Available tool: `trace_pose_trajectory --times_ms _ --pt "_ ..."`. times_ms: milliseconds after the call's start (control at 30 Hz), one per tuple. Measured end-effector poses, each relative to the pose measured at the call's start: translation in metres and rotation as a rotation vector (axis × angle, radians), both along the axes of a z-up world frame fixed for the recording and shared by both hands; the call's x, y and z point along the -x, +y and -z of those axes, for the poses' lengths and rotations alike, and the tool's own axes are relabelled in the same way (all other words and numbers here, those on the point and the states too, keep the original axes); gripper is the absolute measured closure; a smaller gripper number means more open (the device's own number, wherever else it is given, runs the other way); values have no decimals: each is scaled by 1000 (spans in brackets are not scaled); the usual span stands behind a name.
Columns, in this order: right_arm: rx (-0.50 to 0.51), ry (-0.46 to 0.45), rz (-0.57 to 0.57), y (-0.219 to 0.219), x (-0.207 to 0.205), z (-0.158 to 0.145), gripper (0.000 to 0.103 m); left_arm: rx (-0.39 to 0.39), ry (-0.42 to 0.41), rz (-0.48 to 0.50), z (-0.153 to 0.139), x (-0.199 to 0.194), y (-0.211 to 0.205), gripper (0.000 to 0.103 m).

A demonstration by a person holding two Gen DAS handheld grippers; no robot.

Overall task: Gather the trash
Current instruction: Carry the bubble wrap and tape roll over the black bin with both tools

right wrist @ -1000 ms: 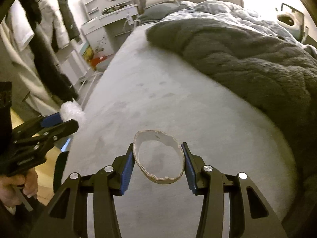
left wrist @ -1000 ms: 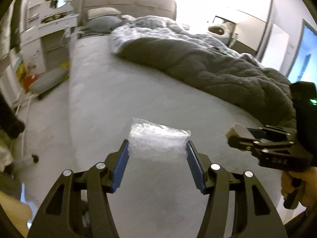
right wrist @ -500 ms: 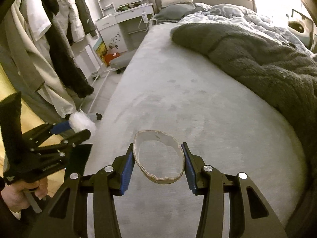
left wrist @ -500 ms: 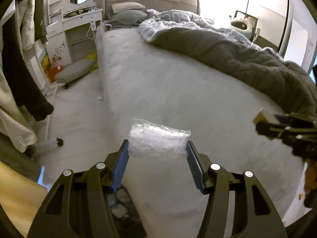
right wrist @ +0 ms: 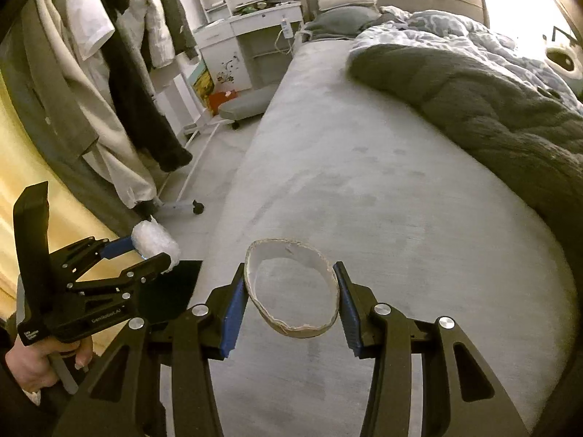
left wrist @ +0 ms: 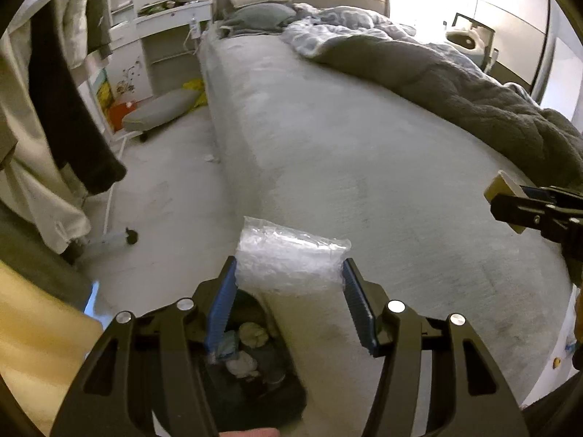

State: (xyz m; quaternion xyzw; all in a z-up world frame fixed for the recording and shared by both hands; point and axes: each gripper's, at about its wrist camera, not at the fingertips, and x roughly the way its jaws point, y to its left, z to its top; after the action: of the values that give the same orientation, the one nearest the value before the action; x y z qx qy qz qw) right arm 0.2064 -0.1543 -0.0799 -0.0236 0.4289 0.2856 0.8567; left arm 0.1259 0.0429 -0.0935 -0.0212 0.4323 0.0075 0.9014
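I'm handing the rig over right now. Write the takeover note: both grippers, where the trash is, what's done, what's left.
Left gripper: shut on a clear plastic wrapper, held above the black trash bin on the floor beside the bed.
Right gripper: shut on a cardboard ring, over the bed.
Done: both pieces picked up; the bin already holds some trash.
Left: drop the wrapper into the bin, then bring the ring over and drop it too.

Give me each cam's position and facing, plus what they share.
Left wrist: on the left gripper, facing up the bed; its jaws hold bubble wrap above the trash bin.
Right wrist: on the right gripper, facing the same way; its jaws hold a cardboard ring; the left hand shows.
Shared: bed, clothes rack, each other's gripper.
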Motion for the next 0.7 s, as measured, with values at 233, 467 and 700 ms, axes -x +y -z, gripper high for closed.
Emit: trace_pose_trajectory --times_ms 233,467,700 --pt "6 6 -38 27 1 2 56 -3 43 -21 9 7 20 43" --pt "20 18 -91 58 3 9 56 -3 126 -54 26 9 41 43" --pt "28 19 -142 84 7 10 56 22 187 -65 40 14 59 43"
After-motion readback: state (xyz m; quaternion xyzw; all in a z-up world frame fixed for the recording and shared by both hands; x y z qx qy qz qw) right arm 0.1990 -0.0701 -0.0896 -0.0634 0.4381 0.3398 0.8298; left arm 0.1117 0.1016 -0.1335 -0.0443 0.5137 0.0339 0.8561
